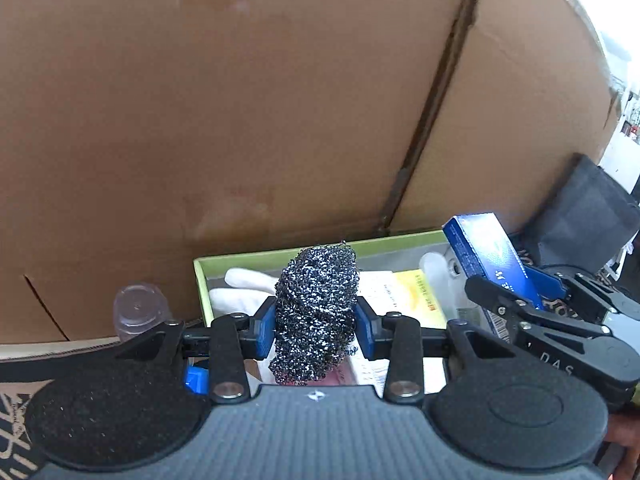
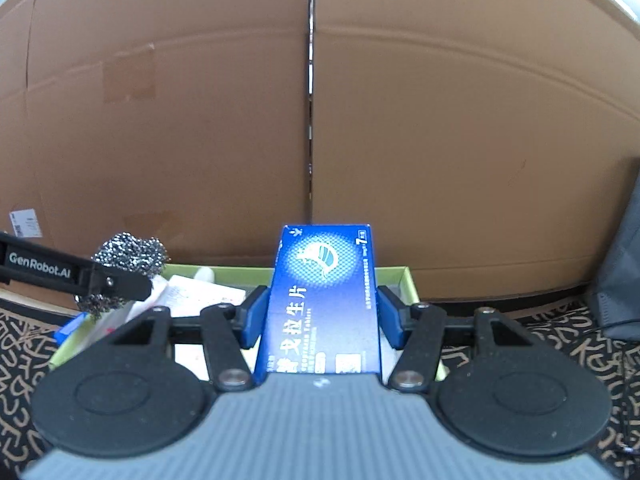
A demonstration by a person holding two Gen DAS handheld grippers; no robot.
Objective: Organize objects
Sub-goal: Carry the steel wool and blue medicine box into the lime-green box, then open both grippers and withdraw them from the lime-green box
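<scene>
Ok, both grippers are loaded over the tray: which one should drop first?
Probably the left gripper: its steel wool hangs right above the green tray. The right gripper holds the blue box upright, nearer the tray's edge.

The supporting surface is covered by a dark cloth patterned with pale scribbled letters, seen at the left and right edges of the right wrist view. A shallow green-rimmed tray is set directly on it, close against a tall cardboard wall at the far side. A dark grey fabric bag is placed to the right of the tray. In the left wrist view, a clear plastic cup is seen inverted just left of the tray, near the cardboard.
</scene>
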